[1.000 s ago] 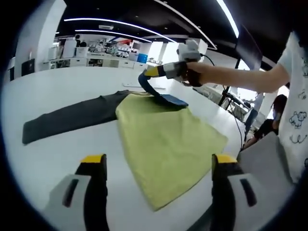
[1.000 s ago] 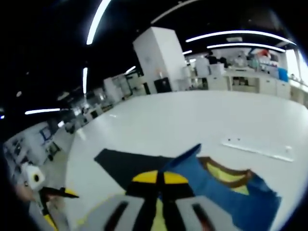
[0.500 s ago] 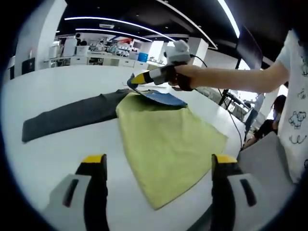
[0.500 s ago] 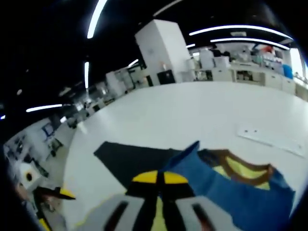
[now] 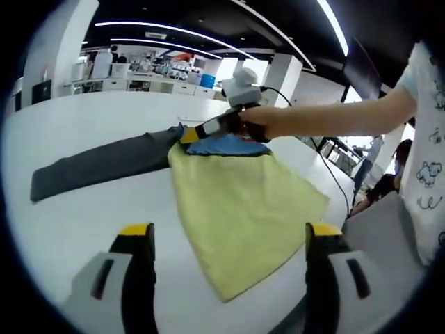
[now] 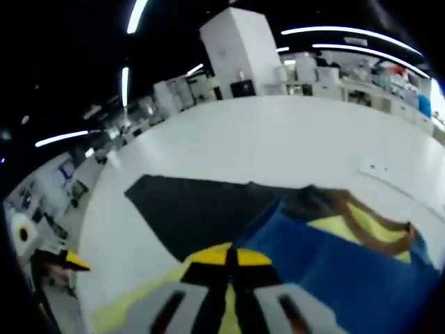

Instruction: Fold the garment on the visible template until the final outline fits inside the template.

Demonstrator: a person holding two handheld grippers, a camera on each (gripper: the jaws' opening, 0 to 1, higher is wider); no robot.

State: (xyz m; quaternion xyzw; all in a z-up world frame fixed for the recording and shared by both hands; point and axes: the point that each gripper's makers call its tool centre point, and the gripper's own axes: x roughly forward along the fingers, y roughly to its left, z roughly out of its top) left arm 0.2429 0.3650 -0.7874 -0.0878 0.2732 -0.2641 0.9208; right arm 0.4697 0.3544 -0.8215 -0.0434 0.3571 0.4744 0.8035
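A garment lies flat on the white table (image 5: pixel 90 209). Its yellow-green body (image 5: pixel 243 202) is in the middle, and a dark grey sleeve (image 5: pixel 97 167) stretches away to the left. My right gripper (image 5: pixel 189 133), held in a person's hand, is shut on a blue sleeve (image 5: pixel 229 145) folded over the garment's far edge, low over the cloth. In the right gripper view the shut jaws (image 6: pixel 229 256) pinch that blue fabric (image 6: pixel 341 271), beside the brown-trimmed neckline (image 6: pixel 354 221) and the dark sleeve (image 6: pixel 188 209). My left gripper (image 5: pixel 229 231) hovers open near the garment's front corner, holding nothing.
A person in a white shirt (image 5: pixel 431 139) stands at the right, with an arm reaching across the table. A cable (image 5: pixel 334 174) trails off the table's right edge. A small white strip (image 6: pixel 386 170) lies on the far table. Counters and shelves line the far wall.
The right gripper has carried the blue sleeve down and to the left, from raised above the garment to low over its far edge. The left gripper has stayed put.
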